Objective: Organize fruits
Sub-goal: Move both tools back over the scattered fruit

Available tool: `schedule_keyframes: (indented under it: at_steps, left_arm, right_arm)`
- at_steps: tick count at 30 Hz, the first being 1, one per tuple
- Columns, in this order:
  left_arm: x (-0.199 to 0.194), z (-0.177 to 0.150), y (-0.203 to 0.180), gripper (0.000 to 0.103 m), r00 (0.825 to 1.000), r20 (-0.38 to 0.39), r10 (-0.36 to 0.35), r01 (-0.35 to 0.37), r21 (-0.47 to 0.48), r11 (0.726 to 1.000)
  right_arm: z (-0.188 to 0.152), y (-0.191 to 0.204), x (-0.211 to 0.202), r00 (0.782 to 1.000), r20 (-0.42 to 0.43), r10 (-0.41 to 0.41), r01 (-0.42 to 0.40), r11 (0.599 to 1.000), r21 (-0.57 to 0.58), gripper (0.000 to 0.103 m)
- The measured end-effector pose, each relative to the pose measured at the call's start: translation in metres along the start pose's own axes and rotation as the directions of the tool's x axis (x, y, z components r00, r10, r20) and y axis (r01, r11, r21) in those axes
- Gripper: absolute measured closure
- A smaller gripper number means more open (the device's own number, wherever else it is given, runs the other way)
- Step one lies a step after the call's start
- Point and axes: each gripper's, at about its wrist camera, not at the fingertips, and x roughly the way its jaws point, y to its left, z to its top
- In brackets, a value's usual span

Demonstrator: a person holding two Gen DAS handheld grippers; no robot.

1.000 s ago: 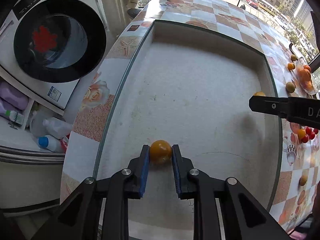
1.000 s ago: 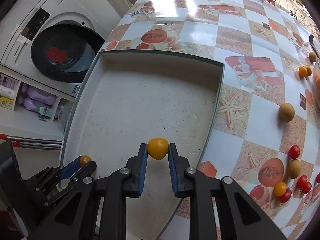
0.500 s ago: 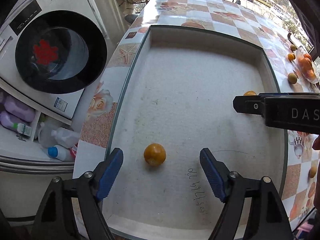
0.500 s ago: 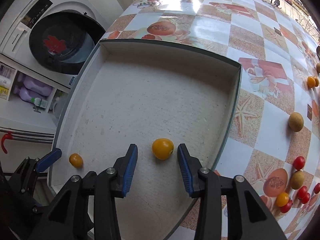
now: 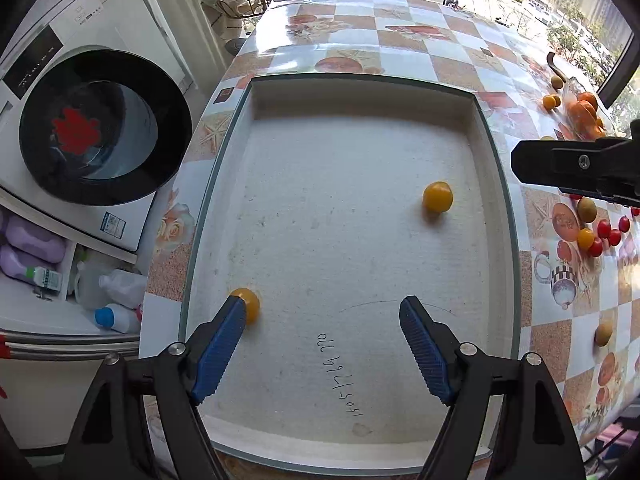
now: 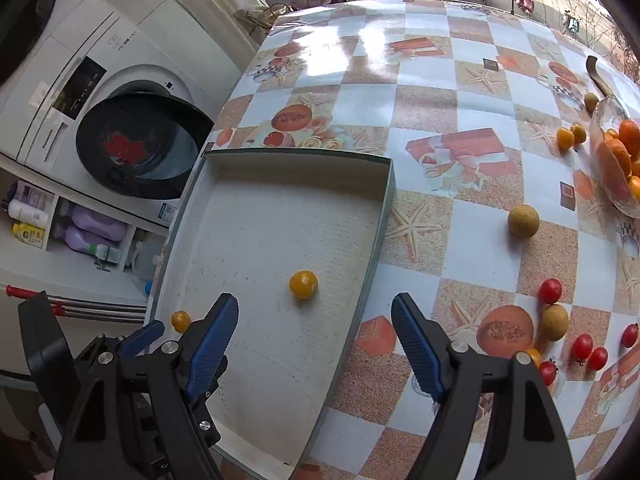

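A shallow white tray [image 5: 360, 92] lies on the tiled table and also shows in the right wrist view [image 6: 296, 156]. Two yellow-orange fruits rest on its floor. One fruit [image 5: 247, 307] sits near the left wall, just beyond the left fingertip of my left gripper [image 5: 322, 316], which is open and empty. The other fruit [image 5: 438, 197] lies toward the right wall; in the right wrist view this fruit [image 6: 303, 284] is ahead of my open, empty right gripper [image 6: 314, 316]. The first fruit [image 6: 181, 320] shows there beside the left gripper's finger.
Loose fruit lies on the table right of the tray: red cherry tomatoes [image 6: 550, 290], brownish round fruits [image 6: 523, 221], small yellow ones [image 6: 565, 137]. A glass bowl of oranges [image 6: 612, 184] stands at far right. A washing machine [image 5: 100, 128] and bottles are left, below the table edge.
Both grippers have opened, let go of their fruits and pulled back and up. Both fruits now rest on the tray floor.
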Motion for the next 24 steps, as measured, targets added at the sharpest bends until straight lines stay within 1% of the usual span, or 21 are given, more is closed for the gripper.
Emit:
schedule_keyframes:
  at_steps: [7, 13, 18, 24]
  left_arm:
    - [-0.014, 0.016, -0.053, 0.023, 0.998, 0.026, -0.055, 0.053, 0.088, 0.995]
    - [-0.024, 0.030, -0.100, 0.023, 0.993, 0.038, -0.115, 0.108, 0.157, 0.982]
    - [-0.019, 0.037, -0.134, 0.023, 0.988, 0.021, -0.156, 0.150, 0.181, 0.972]
    - [-0.007, 0.039, -0.169, 0.023, 0.983, -0.008, -0.182, 0.180, 0.208, 0.961]
  right_arm:
    - [-0.020, -0.070, -0.032, 0.997, 0.020, -0.070, 0.067, 0.990, 0.126, 0.021]
    - [-0.049, -0.134, -0.057, 0.988, 0.025, -0.149, 0.139, 0.961, 0.240, 0.021]
    - [-0.075, -0.182, -0.069, 0.980, -0.002, -0.198, 0.188, 0.927, 0.325, 0.021]
    - [-0.093, -0.219, -0.078, 0.968, -0.017, -0.249, 0.237, 0.896, 0.375, 0.021]
